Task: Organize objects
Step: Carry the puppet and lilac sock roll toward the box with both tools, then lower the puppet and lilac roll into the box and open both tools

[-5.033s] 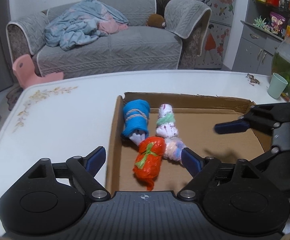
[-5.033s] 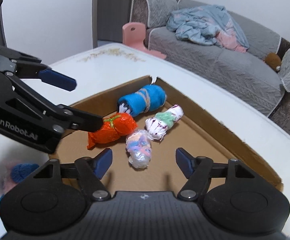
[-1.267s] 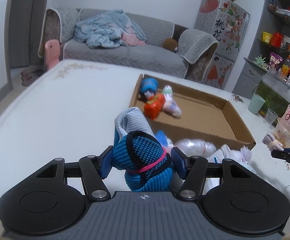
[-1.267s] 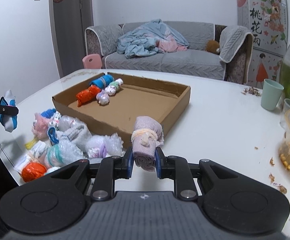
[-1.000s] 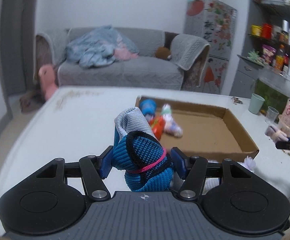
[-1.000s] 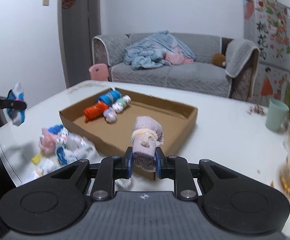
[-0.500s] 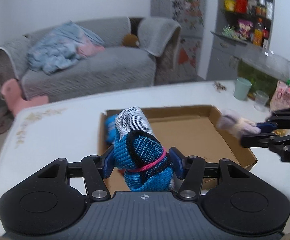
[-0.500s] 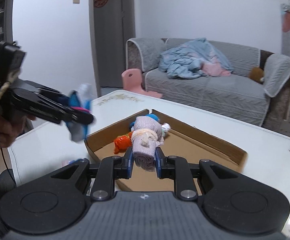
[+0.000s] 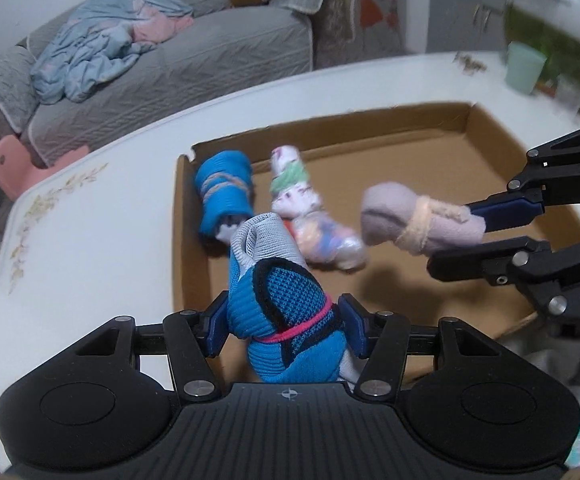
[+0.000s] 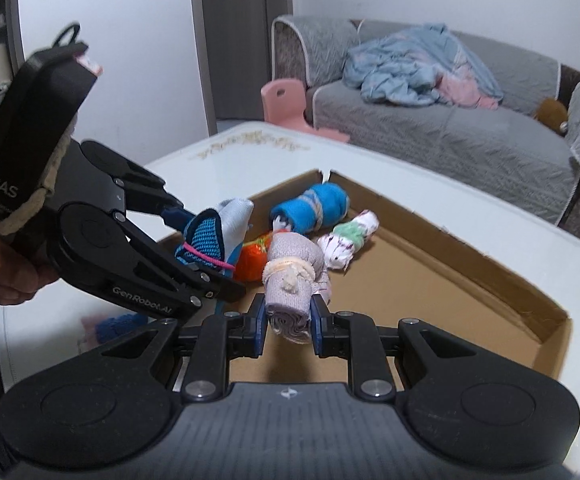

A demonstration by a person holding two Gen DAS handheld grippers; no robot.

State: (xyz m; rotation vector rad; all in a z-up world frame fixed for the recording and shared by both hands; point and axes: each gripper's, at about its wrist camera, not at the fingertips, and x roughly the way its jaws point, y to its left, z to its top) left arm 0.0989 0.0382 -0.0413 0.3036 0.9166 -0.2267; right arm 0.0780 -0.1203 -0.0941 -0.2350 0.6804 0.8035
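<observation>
The white bench (image 9: 89, 240) carries a shallow cardboard box (image 9: 486, 184) that takes up much of its middle, one corner turned toward the sofa side. Inside the box, four bundles are already packed close together at that far corner: a blue roll tied with cord (image 9: 223, 196) against the corner wall, a white and green bundle (image 9: 292, 184) just beside it, an orange one (image 10: 251, 262) nearer the front, mostly hidden in the left view, and a pale multicoloured one in plastic wrap (image 9: 330, 242) touching them. The rest of the box floor is bare cardboard. Both claws hang over the box with a load each. The left claw (image 9: 283, 326) is clamped on a blue and grey knitted sock bundle (image 9: 281, 304) bound with a pink band, held above the box's near-left edge just in front of the packed group. The right claw (image 10: 289, 320) is clamped on a mauve rolled sock tied with cream cord (image 10: 294, 284), held in the air over the box floor just to the right of the packed group. By my reading, the task is partly done: four pieces are placed, two are about to be set down beside them, and both grips have yet to let go. At least one more blurred bundle (image 10: 113, 324) lies on the bench outside the box's near edge, so more trips appear to remain.
</observation>
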